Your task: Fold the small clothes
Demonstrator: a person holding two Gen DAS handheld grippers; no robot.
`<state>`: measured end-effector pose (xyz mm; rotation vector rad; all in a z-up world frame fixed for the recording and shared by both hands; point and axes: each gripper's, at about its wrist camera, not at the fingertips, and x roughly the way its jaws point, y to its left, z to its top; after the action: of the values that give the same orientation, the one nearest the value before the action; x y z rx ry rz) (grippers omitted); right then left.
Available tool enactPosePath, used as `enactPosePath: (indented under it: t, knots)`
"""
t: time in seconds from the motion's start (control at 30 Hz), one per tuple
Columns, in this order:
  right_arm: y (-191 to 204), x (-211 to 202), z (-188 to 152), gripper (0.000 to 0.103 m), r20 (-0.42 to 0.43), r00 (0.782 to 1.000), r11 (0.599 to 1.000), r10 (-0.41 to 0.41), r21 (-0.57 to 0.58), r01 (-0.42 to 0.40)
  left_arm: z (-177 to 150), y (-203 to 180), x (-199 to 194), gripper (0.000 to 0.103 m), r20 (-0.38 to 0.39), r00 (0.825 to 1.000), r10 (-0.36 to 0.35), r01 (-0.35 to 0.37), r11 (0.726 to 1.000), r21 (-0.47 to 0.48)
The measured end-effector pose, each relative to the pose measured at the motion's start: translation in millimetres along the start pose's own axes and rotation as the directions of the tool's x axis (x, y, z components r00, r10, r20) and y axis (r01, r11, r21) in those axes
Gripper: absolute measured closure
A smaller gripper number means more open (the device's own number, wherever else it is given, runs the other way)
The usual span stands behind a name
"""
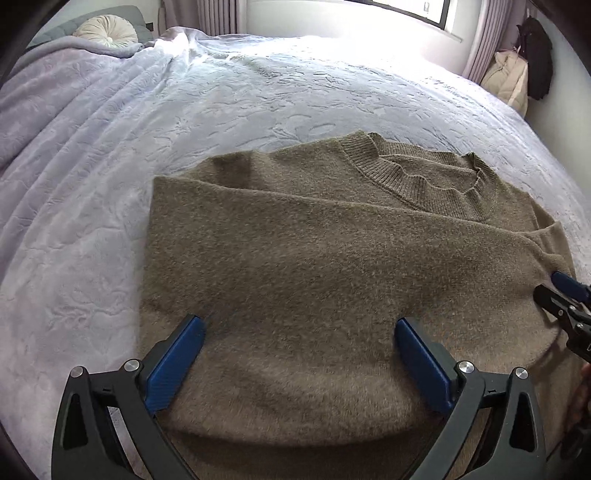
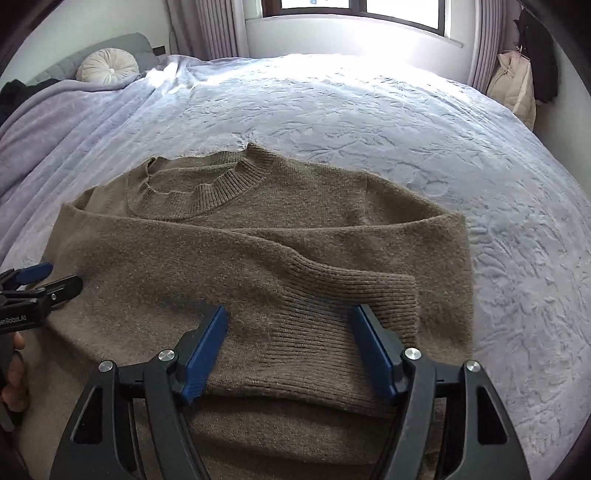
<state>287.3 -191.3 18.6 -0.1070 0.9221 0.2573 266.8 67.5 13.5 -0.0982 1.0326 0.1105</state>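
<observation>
An olive-brown knit sweater (image 1: 314, 266) lies flat on the bed, collar (image 1: 424, 184) at the far side, both sleeves folded across the body. In the right wrist view the sweater (image 2: 240, 258) shows a ribbed cuff (image 2: 351, 302) lying on top. My left gripper (image 1: 299, 328) is open just above the sweater's near part, holding nothing. My right gripper (image 2: 290, 317) is open, its blue fingers on either side of the ribbed cuff. The right gripper also shows at the left wrist view's right edge (image 1: 557, 291), and the left gripper at the right wrist view's left edge (image 2: 48, 278).
The sweater lies on a pale lilac embossed bedspread (image 1: 258, 92). A round cream cushion (image 1: 107, 31) sits at the headboard on the far left. A beige bag and dark clothing (image 1: 517, 74) hang at the far right by the curtains. A window is behind.
</observation>
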Motion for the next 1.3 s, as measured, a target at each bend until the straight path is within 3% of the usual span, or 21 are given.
enactPosePath:
  t: [0.03, 0.1, 0.17, 0.23, 0.3, 0.43, 0.6, 0.7, 0.83, 1.03, 1.3]
  knots:
    - [2, -3, 1, 0.03, -0.003, 1.0, 1.0, -0.02, -0.006, 0.02, -1, -1, -6, 0.0, 0.001, 1.0, 0.018, -0.018, 1.0, -0.009]
    - [13, -12, 2, 0.028, 0.004, 0.997, 0.997, -0.072, -0.013, 0.072, -5, -5, -20, 0.0, 0.019, 1.0, -0.013, 0.013, 1.0, -0.024]
    - [24, -22, -1, 0.027, 0.019, 0.999, 0.999, -0.046, -0.022, 0.047, -10, -11, -28, 0.0, 0.029, 0.999, -0.046, 0.046, 0.999, -0.019]
    - [35, -22, -2, 0.025, 0.006, 0.999, 0.999, -0.032, -0.037, 0.032, -12, -21, -28, 0.0, 0.034, 0.999, -0.025, 0.024, 1.0, 0.016]
    - [47, -12, -4, 0.023, -0.048, 0.997, 0.997, -0.054, -0.065, 0.051, -13, -26, -14, 0.0, -0.01, 1.0, 0.028, -0.028, 0.999, 0.037]
    - [53, -11, -9, 0.022, -0.092, 0.991, 0.993, -0.093, -0.084, 0.086, -18, -24, -12, 0.0, -0.036, 0.999, 0.033, -0.032, 0.999, 0.023]
    - [48, -41, -3, 0.022, -0.018, 0.996, 0.995, -0.091, -0.031, 0.091, -15, -29, -32, 0.0, 0.02, 0.999, 0.033, -0.034, 0.999, 0.028]
    - [45, -13, -6, 0.022, -0.148, 0.983, 0.994, -0.109, -0.028, 0.106, -24, -34, -11, 0.0, -0.039, 0.997, 0.066, -0.063, 0.996, 0.063]
    - [51, -24, -19, 0.021, -0.108, 0.985, 0.99, -0.132, -0.058, 0.126, -34, -28, -24, 0.0, -0.028, 0.998, 0.048, -0.047, 0.998, 0.039]
    - [52, -39, -57, 0.019, -0.154, 0.98, 0.991, -0.122, -0.07, 0.112, -64, -31, -33, 0.0, -0.053, 0.996, 0.069, -0.064, 0.993, 0.097]
    - [46, -74, -108, 0.017, -0.134, 0.987, 0.993, -0.084, -0.092, 0.072, -106, -25, -56, 0.0, -0.061, 0.997, 0.054, -0.046, 0.991, 0.125]
